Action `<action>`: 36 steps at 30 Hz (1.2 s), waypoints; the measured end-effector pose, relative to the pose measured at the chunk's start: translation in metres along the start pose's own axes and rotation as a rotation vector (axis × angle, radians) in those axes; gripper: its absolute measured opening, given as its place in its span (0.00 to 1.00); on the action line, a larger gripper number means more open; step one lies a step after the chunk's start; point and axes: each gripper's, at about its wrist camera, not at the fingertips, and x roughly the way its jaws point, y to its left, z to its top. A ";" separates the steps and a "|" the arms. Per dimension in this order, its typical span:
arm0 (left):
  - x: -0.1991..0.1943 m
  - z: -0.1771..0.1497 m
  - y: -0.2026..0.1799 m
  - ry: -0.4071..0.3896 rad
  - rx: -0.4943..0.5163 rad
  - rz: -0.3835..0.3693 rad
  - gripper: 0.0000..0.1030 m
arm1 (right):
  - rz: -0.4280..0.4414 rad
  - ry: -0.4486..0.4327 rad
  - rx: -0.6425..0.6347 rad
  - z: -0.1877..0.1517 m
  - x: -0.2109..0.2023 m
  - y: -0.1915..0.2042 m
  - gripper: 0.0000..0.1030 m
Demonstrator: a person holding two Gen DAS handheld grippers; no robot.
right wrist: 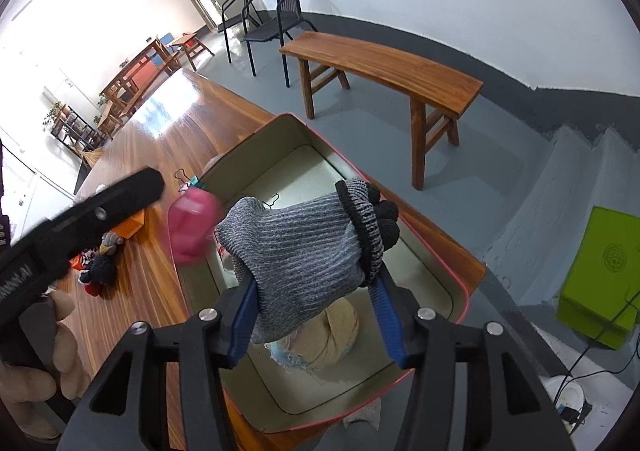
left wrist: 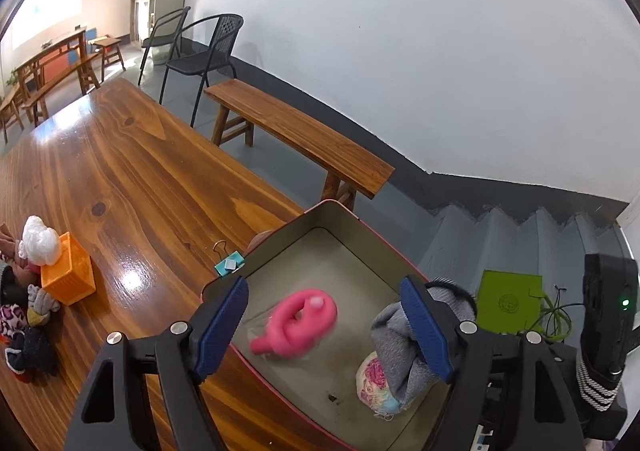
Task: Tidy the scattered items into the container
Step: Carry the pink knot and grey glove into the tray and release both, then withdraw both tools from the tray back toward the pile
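Left wrist view: left gripper (left wrist: 324,331) wide apart, gripping nothing; blurry pink toy (left wrist: 298,321) over the tin box (left wrist: 340,211), could bounce out.

Right wrist view: right gripper (right wrist: 316,315) squeezing the grey glove (right wrist: 296,251) above the box; might snag and miss.

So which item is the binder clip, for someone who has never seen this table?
Start at the long glossy wooden table and find the open red-rimmed metal tin at its near end. Just outside the tin's left wall lies the small teal binder clip with wire handles. It is the only flat metal piece; the nearby orange plastic basket is far bulkier.
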 end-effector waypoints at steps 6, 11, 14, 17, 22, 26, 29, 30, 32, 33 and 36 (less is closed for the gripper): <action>-0.002 -0.003 0.008 0.005 -0.013 0.016 0.78 | 0.002 0.020 0.006 -0.004 0.006 -0.005 0.59; -0.007 -0.005 0.017 0.005 -0.035 0.030 0.78 | 0.002 0.016 0.005 -0.003 0.006 -0.003 0.61; -0.010 -0.006 0.023 0.002 -0.047 0.034 0.78 | 0.006 0.008 0.006 -0.001 0.005 0.000 0.69; -0.013 -0.007 0.031 0.003 -0.068 0.038 0.78 | 0.013 -0.019 0.009 0.000 0.001 0.004 0.73; -0.020 -0.010 0.044 0.002 -0.097 0.045 0.78 | 0.021 -0.037 0.001 0.003 -0.001 0.016 0.74; -0.028 -0.016 0.061 -0.003 -0.123 0.064 0.78 | 0.033 -0.032 -0.014 0.003 0.003 0.029 0.74; -0.035 -0.022 0.077 -0.005 -0.155 0.086 0.78 | 0.045 -0.023 -0.036 0.002 0.009 0.043 0.74; -0.038 -0.025 0.083 -0.008 -0.166 0.098 0.78 | 0.048 -0.022 -0.044 0.002 0.009 0.047 0.74; -0.044 -0.030 0.096 -0.014 -0.183 0.127 0.78 | 0.057 -0.023 -0.066 0.001 0.012 0.058 0.74; -0.048 -0.033 0.103 -0.017 -0.194 0.137 0.78 | 0.064 -0.024 -0.080 0.001 0.013 0.065 0.74; -0.060 -0.042 0.124 -0.026 -0.233 0.167 0.78 | 0.084 -0.020 -0.117 0.000 0.017 0.085 0.74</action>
